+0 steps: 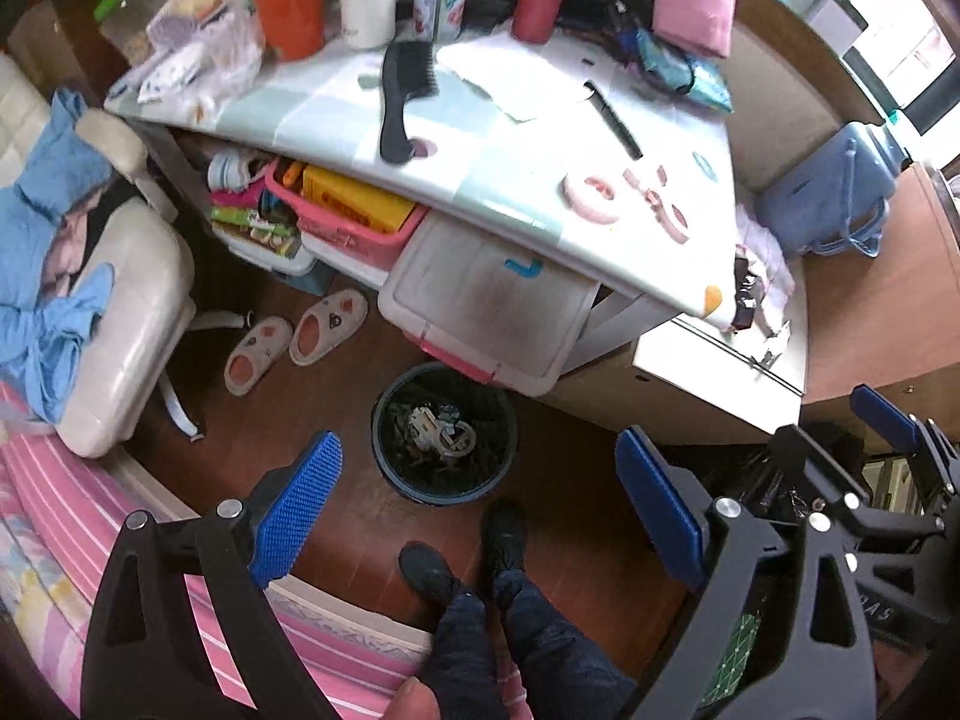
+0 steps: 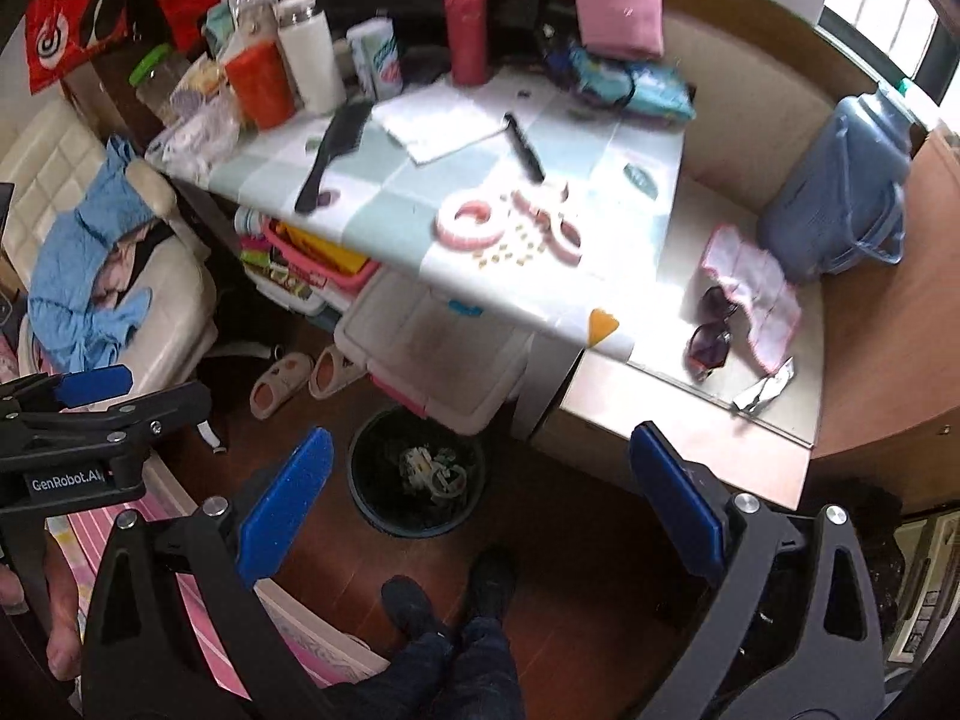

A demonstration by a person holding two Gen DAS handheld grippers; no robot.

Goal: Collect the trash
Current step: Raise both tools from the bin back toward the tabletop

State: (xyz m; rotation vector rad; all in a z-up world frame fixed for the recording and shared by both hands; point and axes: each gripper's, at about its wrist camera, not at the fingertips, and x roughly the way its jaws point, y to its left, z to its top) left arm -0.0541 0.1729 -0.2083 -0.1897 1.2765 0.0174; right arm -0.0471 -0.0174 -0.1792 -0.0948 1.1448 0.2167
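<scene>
A dark round trash bin (image 1: 443, 433) stands on the wooden floor below the table, with crumpled scraps inside; it also shows in the right wrist view (image 2: 417, 471). My left gripper (image 1: 480, 507) is open and empty, held above the bin. My right gripper (image 2: 480, 510) is open and empty too, also above the floor near the bin. A crumpled silver wrapper (image 2: 765, 390) lies on the low side table's near edge. Several small tan bits (image 2: 510, 249) lie on the table (image 2: 396, 180) beside pink tape rolls (image 2: 471, 225).
The table holds a black brush (image 2: 336, 150), a comb (image 2: 525, 147), bottles and cloths. Sunglasses (image 2: 711, 330), a pink cloth (image 2: 753, 294) and a blue bag (image 2: 840, 192) sit on the side table. Storage boxes (image 1: 492, 306) and slippers (image 1: 297, 339) lie under the table. A chair (image 1: 120, 312) stands left.
</scene>
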